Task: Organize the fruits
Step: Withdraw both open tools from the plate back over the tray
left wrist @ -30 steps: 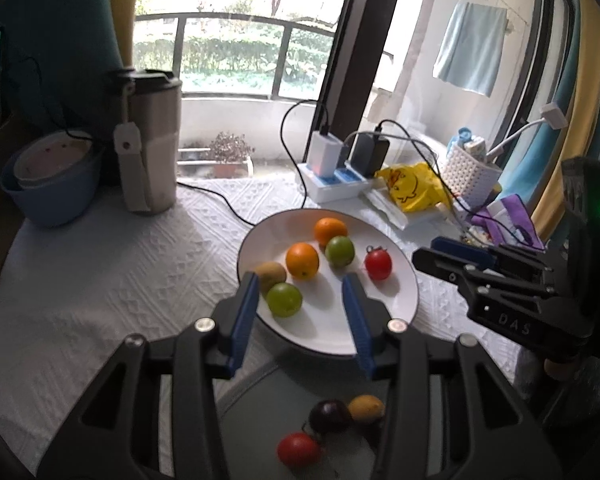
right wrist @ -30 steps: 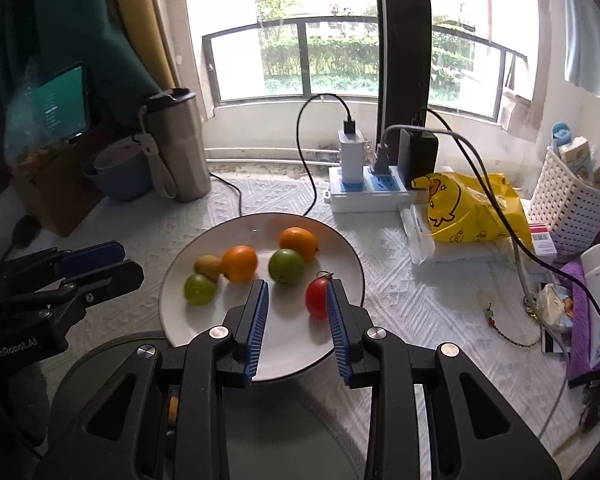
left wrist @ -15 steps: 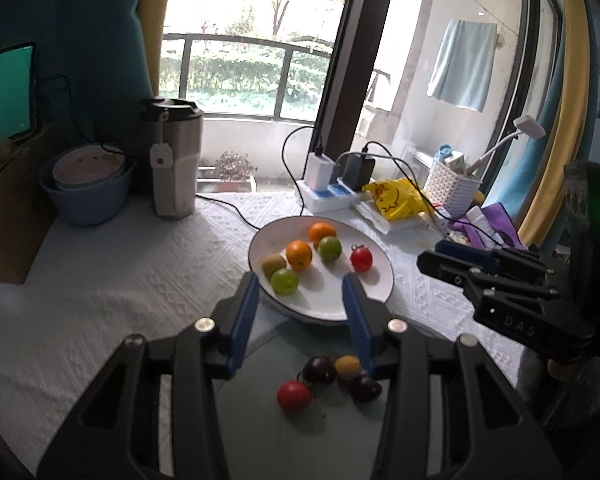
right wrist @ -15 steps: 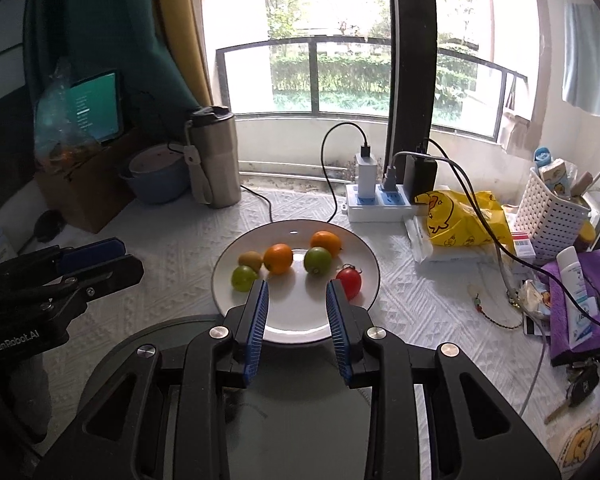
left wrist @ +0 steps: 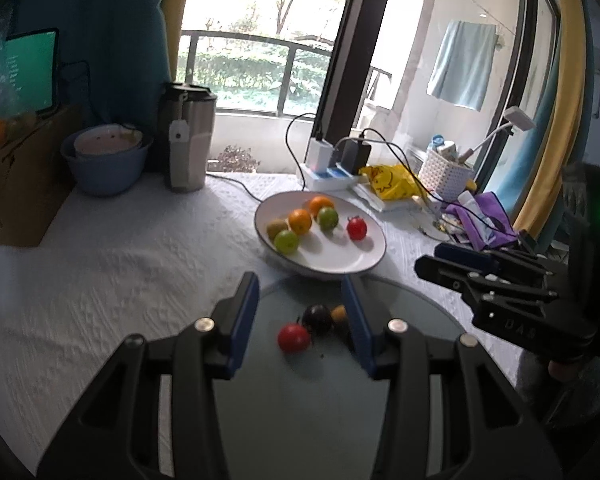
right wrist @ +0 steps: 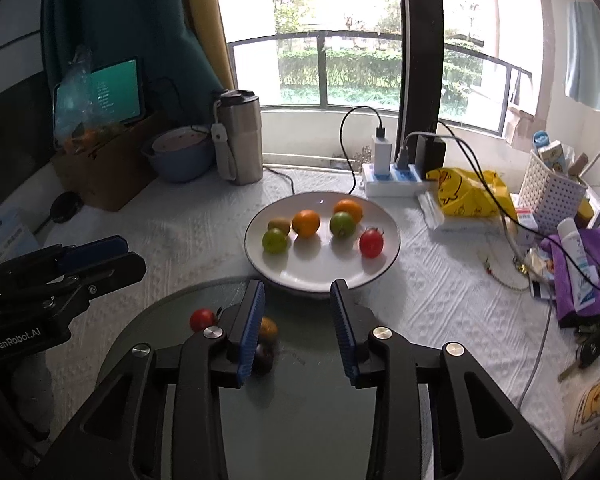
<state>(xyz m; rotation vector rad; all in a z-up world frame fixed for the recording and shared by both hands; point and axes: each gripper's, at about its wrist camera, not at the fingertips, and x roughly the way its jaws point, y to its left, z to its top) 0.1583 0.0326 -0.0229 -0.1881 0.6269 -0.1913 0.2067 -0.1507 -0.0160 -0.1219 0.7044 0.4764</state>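
A white plate (right wrist: 384,258) holds two oranges, two green fruits, a kiwi and a red tomato (right wrist: 371,242); it also shows in the left wrist view (left wrist: 340,264). In front of it a round glass tray (left wrist: 404,304) carries a red tomato (left wrist: 293,337), a dark plum (left wrist: 318,319) and a small yellow fruit (left wrist: 338,313). My left gripper (left wrist: 298,322) is open and empty above the tray, over these fruits. My right gripper (right wrist: 297,322) is open and empty over the tray's near part, the yellow fruit (right wrist: 269,328) by its left finger.
A steel tumbler (right wrist: 240,140) and a blue bowl (right wrist: 180,156) stand at the back left by a cardboard box. A power strip (right wrist: 392,182) with cables, a yellow bag, a white basket (right wrist: 552,196) and a purple cloth lie to the right.
Both grippers have pulled back and up from the plate. The glass tray and its small fruits have come into fuller view below them. Both stay open.
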